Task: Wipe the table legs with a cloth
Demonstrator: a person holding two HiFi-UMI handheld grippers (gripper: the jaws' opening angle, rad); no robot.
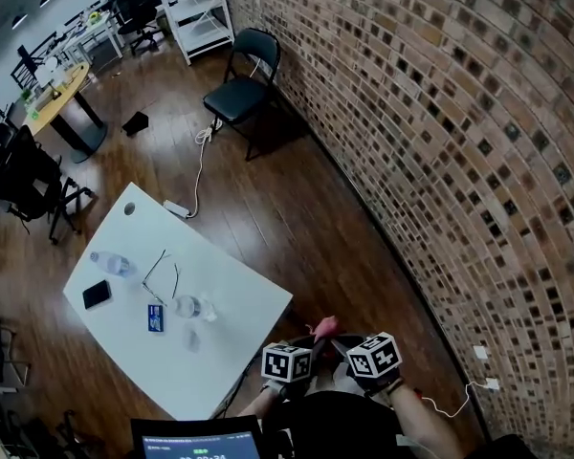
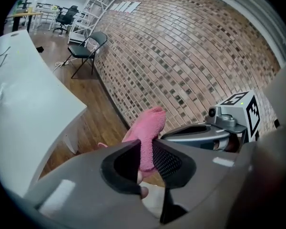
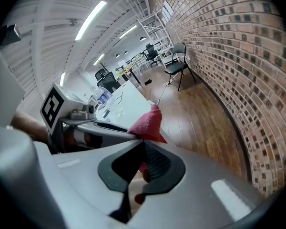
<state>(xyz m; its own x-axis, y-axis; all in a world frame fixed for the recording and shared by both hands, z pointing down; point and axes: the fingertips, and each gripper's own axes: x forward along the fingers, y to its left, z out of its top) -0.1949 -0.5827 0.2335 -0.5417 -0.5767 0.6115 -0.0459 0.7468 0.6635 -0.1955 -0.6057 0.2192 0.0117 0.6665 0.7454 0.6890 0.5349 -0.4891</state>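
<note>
Pink and soft, the cloth (image 2: 150, 123) is pinched from both sides. Your left gripper (image 2: 145, 150) has its fingers (image 2: 172, 162) clenched on the lower fold, and your right gripper (image 3: 143, 151) is clamped on the same cloth, so it stands up between them as a small peak. That two-sided hold looks to me like readying the cloth, bunching it or passing it across, and not like wiping, since it touches nothing but the fingers. You hold it close to your body, just off the near right corner of the white worktop (image 1: 239, 285) and clear of its top, which suits a job aimed underneath. In the left gripper view what seems to be a pale leg (image 2: 70, 141) shows under that corner, left of the cloth and apart from it, so I judge that no leg has been touched yet. By count there is one cloth, two grippers and one worktop. Lying on its top, out of your way, are one clear bottle (image 1: 110, 263), one dark phone (image 1: 97, 295), one pair of glasses (image 1: 161, 273), one small blue card (image 1: 155, 317) and one crumpled clear piece (image 1: 193, 306) that I cannot name. Farther off, one black folding chair (image 1: 244, 84) stands by the brick wall (image 1: 440, 113), and one white power strip (image 1: 177, 208) lies on the wood floor (image 1: 297, 218).
</note>
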